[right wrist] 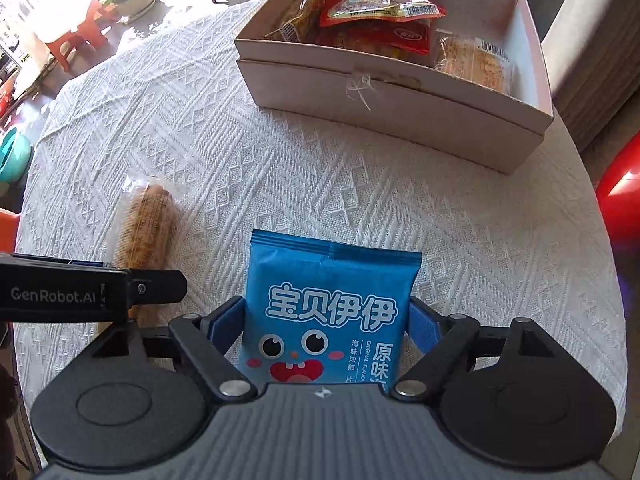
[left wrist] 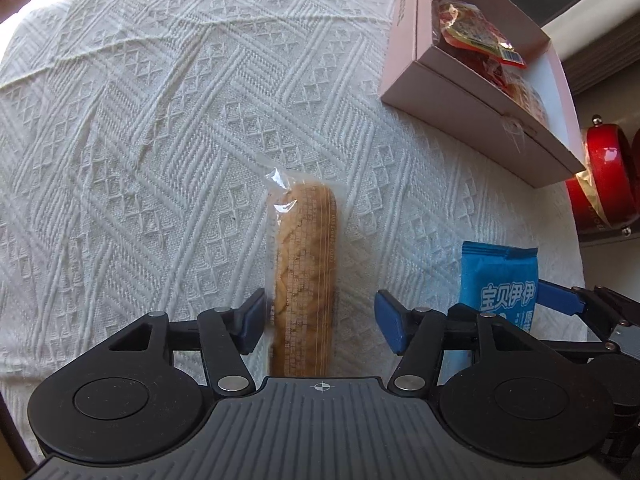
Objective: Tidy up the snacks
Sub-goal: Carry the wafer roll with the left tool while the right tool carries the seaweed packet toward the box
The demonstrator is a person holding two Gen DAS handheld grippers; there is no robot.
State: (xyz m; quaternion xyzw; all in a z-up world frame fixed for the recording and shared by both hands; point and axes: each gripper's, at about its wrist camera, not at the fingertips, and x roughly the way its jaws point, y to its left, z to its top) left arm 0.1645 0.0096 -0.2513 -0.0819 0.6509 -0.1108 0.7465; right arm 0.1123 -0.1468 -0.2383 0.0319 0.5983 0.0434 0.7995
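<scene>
Nearest in the left wrist view we've got the left gripper [left wrist: 320, 322], jaws wide, straddling the bread stick pack [left wrist: 303, 276] at lower centre: the left pad sits just beside the wrapper edge, the right pad is clear of it w/ bare cloth between, so nothing is gripped yet. In the right wrist view the right gripper [right wrist: 326, 330] brackets the blue snack bag [right wrist: 326, 312] at bottom centre; the blue pads sit at both sides of the bag, jaws wide, but we can't tell if they actually press on it, looks like no squeeze. Both packs lie flat on the white knit tablecloth [right wrist: 240, 152]. Handling, our guess: the bread stick is light, stiff-ish but snappable inside a slick clear film w/ loose crimped ends, so take it mid-length across the narrow side, gentle close. The blue bag looks light, puffy, crinkly foil and may slip or pop out, so grab across the lower body, not the sealed top. Farther off, the pink cardboard box [right wrist: 400, 120] sits at upper right of the frame, open, w/ red packets [right wrist: 380, 16] and a clear-wrapped biscuit pack [right wrist: 476, 64] already in. We judge it's the drop spot, and both table items aren't yet in it.
</scene>
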